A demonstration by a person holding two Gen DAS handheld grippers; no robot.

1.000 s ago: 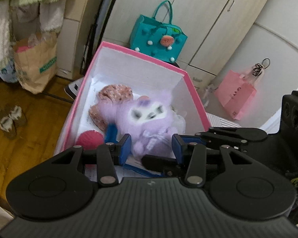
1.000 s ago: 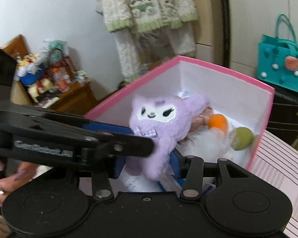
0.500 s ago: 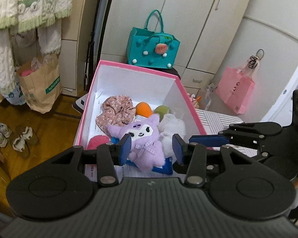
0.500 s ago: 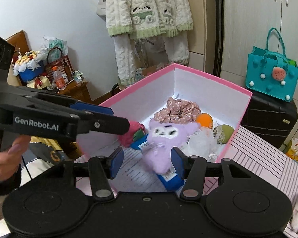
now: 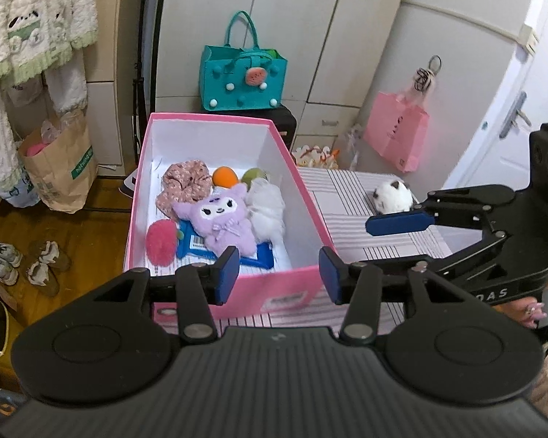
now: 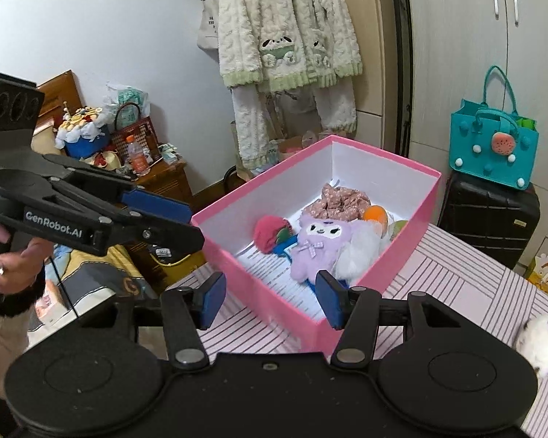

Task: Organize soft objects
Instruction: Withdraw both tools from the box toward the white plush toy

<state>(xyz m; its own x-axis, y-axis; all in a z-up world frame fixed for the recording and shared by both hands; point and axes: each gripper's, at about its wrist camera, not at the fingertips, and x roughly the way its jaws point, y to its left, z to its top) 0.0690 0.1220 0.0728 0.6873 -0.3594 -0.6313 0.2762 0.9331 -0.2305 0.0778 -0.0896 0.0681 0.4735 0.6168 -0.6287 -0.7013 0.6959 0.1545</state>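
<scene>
A pink box (image 5: 312, 208) (image 6: 233, 259) stands on the striped table. A purple plush (image 5: 221, 219) (image 6: 316, 242) lies inside it with a red pompom (image 5: 160, 242), a floral scrunchie (image 5: 184, 182), a white fluffy item (image 5: 268, 208), an orange ball (image 5: 224, 176) and a green ball (image 5: 254, 175). A white and brown plush (image 5: 392, 197) (image 6: 542, 339) lies on the table right of the box. My left gripper (image 5: 277, 275) is open and empty above the box's near wall. My right gripper (image 6: 270, 299) is open and empty at the box's near corner.
A teal felt bag (image 5: 243, 76) sits on a black case behind the box. A pink bag (image 5: 396, 135) hangs at the right. Shoes (image 5: 18, 261) and a paper bag (image 5: 56, 171) are on the wooden floor at left. A cluttered wooden cabinet (image 6: 128, 168) stands beyond the table.
The purple plush was between both grippers a second ago and now lies in the box. Both grippers have opened wide and pulled back and up from the box.
</scene>
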